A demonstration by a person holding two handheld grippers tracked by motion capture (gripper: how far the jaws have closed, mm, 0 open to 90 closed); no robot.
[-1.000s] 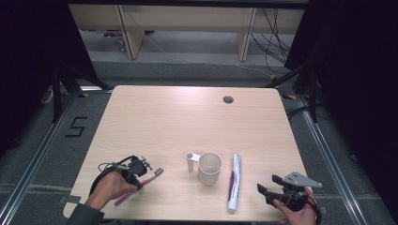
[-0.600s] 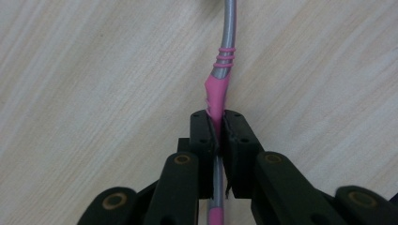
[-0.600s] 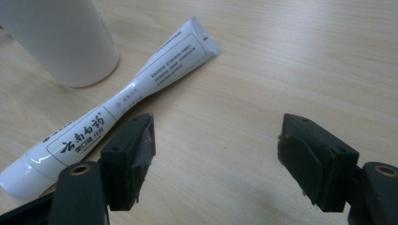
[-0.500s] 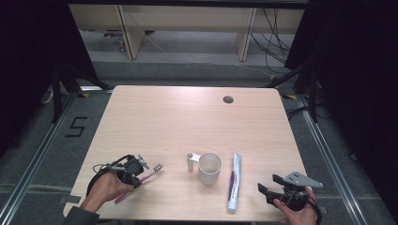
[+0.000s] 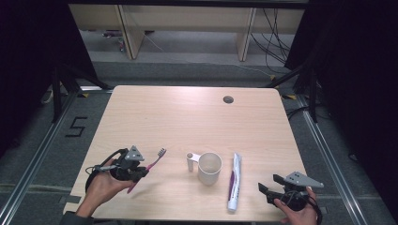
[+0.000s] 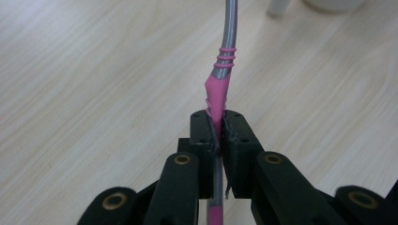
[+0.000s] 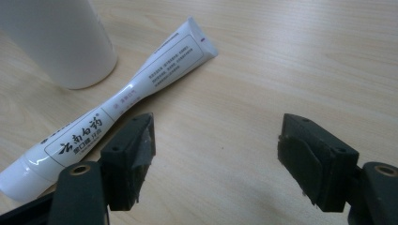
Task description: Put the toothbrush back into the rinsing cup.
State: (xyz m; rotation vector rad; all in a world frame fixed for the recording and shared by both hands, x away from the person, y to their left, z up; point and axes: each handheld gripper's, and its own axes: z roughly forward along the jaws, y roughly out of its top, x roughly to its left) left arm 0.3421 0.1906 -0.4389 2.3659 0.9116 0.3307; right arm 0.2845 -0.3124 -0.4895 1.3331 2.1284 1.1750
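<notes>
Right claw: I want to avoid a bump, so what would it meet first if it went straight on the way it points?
Probably the toothpaste tube: the open right claw points left toward it across bare table, though its own view suggests it might slip past.

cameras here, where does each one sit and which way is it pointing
High view: above the person's side, looking forward and down on the table; both hands show, left gripper, right gripper.
Left gripper view: rides the left gripper, looking along its jaws shut on the toothbrush.
Right gripper view: rides the right gripper, jaws open, facing the toothpaste tube and cup.
Shared: the high and right gripper views both show tube and cup.
</notes>
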